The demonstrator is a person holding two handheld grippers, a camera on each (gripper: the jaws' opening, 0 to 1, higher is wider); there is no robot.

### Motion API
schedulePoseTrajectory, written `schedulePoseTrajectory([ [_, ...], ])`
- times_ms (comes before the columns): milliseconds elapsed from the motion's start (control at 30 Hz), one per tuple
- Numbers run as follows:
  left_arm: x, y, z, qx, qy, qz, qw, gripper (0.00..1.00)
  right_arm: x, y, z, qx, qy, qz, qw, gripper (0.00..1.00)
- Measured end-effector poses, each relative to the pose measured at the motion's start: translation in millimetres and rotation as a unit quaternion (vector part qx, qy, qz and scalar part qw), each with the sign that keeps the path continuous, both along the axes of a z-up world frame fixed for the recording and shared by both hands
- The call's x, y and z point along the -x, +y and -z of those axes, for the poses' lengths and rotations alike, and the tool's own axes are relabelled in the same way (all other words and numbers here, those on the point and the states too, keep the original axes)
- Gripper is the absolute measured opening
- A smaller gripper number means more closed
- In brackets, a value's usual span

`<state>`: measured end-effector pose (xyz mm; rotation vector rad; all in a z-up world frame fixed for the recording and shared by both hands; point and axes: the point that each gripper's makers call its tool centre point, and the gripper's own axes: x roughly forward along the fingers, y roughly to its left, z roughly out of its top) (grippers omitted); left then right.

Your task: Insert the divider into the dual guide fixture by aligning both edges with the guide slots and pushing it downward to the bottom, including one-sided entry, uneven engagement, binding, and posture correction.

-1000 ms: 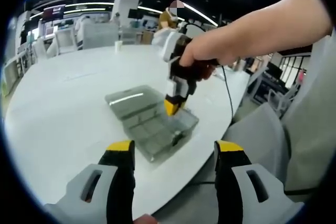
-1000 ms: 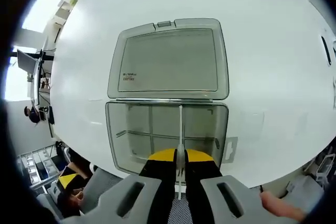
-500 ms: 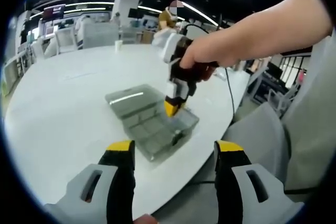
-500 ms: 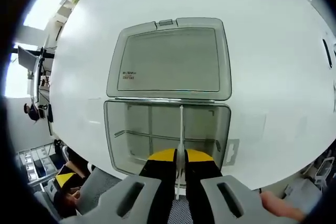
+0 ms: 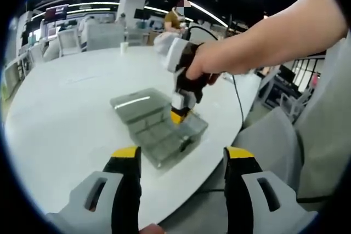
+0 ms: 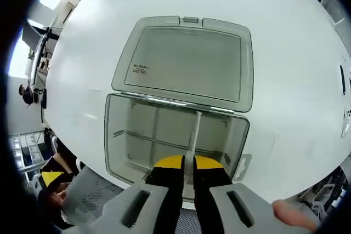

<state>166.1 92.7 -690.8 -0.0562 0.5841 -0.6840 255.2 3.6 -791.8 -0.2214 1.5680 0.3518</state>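
Observation:
A clear plastic box with its lid folded flat behind it lies on the white table. My right gripper hangs over the box, shut on a thin clear divider that runs edge-on from the jaws to the hinge wall, slightly tilted. Fixed partitions cross the box floor. In the left gripper view the right gripper points down into the box, held by a hand. My left gripper stands open near the table's front edge, nothing between its fingers.
The table's edge runs just beyond the left jaws, with a grey chair to the right. A cable trails off the table. Desks and chairs fill the room behind.
The right gripper has rolled and tilted with the divider, which now leans to the right toward the hinge wall. The left gripper has stayed put.

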Motion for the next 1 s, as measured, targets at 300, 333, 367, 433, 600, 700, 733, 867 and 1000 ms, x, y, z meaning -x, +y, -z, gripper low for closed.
schedulePoseTrajectory([
  [300,0.4,-1.2,0.5,-0.001,0.002,0.002,1.0,0.59,1.0,-0.7,3.3,0.001,-0.004,-0.004,1.0,0.0],
  [333,0.4,-1.4,0.5,-0.001,0.002,0.002,1.0,0.59,0.9,-0.8,3.9,0.001,-0.004,-0.003,1.0,0.0],
  [367,0.4,-1.7,0.3,-0.001,0.002,0.002,1.0,0.59,0.9,-0.7,4.5,0.0,-0.004,-0.003,1.0,0.0],
  [433,0.3,-1.9,0.1,-0.001,0.001,0.002,1.0,0.59,0.7,-0.7,5.6,0.001,-0.004,-0.002,1.0,0.0],
  [600,0.7,-1.7,0.6,-0.001,0.003,0.002,1.0,0.59,0.4,-0.3,8.7,0.004,-0.004,-0.005,1.0,0.0],
  [700,1.0,-2.0,0.7,-0.002,0.003,0.003,1.0,0.59,0.1,-0.4,9.3,0.006,-0.005,-0.009,0.9999,0.0],
  [733,1.0,-2.2,0.7,-0.002,0.003,0.003,1.0,0.59,0.6,-0.5,9.0,0.006,-0.005,-0.009,0.9999,0.0],
  [867,0.9,-2.6,0.6,-0.003,0.003,0.005,1.0,0.59,1.4,-0.5,9.6,0.006,-0.008,-0.011,0.9999,0.0],
  [1000,1.0,-2.5,1.1,-0.004,0.004,0.006,1.0,0.59,2.1,-0.1,10.6,0.008,-0.013,-0.017,0.9997,0.0],
])
